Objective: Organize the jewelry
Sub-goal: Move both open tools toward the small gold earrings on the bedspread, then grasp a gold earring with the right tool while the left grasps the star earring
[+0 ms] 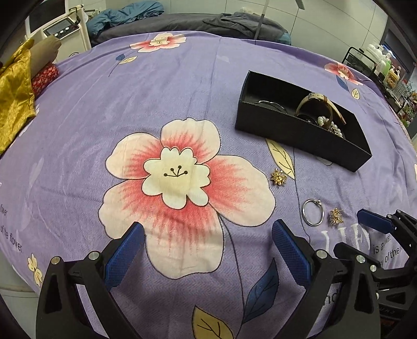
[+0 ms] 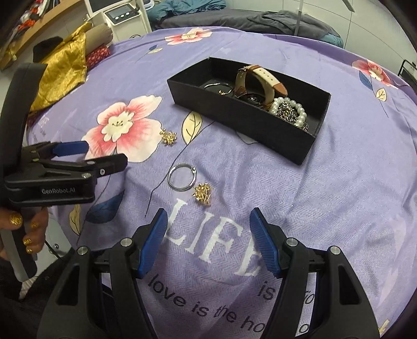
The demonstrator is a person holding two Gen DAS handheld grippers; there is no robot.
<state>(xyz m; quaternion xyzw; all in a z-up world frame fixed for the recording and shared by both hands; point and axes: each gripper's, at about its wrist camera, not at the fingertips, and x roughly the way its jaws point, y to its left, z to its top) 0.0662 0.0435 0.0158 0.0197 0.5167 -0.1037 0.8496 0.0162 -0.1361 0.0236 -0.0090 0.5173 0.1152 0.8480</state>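
On the purple flowered bedspread [image 1: 182,86] lie a silver ring [image 2: 181,177] and, touching its right side, a gold spiky earring [image 2: 202,193]. A second gold earring [image 2: 169,137] lies farther off, by the pink flower. Behind them a black open box [image 2: 234,114] holds a brown-and-cream watch [image 2: 258,78], a pearl bracelet [image 2: 289,109] and a thin bangle [image 2: 217,87]. My right gripper [image 2: 208,229] hangs open and bare just short of the nearer earring. My left gripper [image 1: 208,234] is open over the big flower, holding nothing. From the left wrist, ring [image 1: 312,211], earrings [image 1: 336,216] [image 1: 278,177] and box [image 1: 299,140] sit to the right.
Gold fabric [image 2: 62,70] and a red patterned roll [image 2: 97,56] lie at the bed's far left edge. Dark clothes [image 2: 273,20] are piled at the back, beside a white machine [image 2: 122,14]. A rack of bottles [image 1: 385,65] stands right. A hand [image 2: 26,229] holds the left gripper's handle.
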